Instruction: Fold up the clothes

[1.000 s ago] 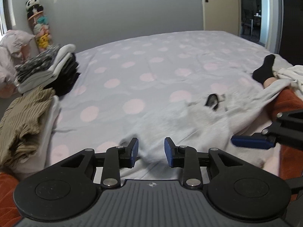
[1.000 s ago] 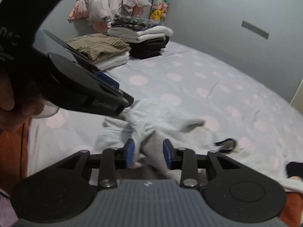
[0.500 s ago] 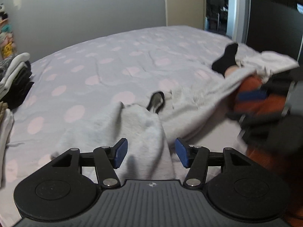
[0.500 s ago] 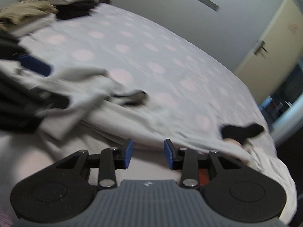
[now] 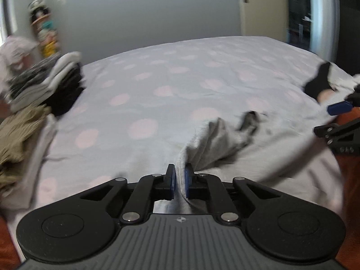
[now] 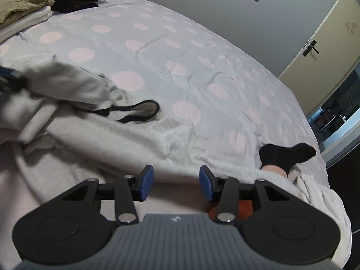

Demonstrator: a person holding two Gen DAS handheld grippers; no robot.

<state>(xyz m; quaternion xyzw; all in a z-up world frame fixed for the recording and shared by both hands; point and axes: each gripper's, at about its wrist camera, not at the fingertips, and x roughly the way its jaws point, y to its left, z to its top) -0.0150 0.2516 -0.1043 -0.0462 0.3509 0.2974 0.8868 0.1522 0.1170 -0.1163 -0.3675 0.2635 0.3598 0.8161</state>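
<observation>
A light grey garment [image 5: 216,139] with a black-trimmed neck opening [image 6: 139,110] lies rumpled on the bed's near side. My left gripper [image 5: 179,180] is shut on a raised fold of the grey garment. In the right wrist view the same garment [image 6: 126,139] stretches across the front, and my right gripper [image 6: 176,181] is open just above its near edge, holding nothing. The right gripper also shows at the right edge of the left wrist view [image 5: 337,119].
The bed [image 5: 180,72] has a lilac cover with pink dots. Folded clothes are stacked at its far left [image 5: 45,85], with an olive ribbed garment [image 5: 18,132] nearer. A person's leg in a black sock [image 6: 285,155] lies at the right, beside white cloth [image 6: 324,193].
My left gripper has closed on a fold of the grey garment and swung back left. My right gripper has swung right along the garment, away from the left one, and opened wider.
</observation>
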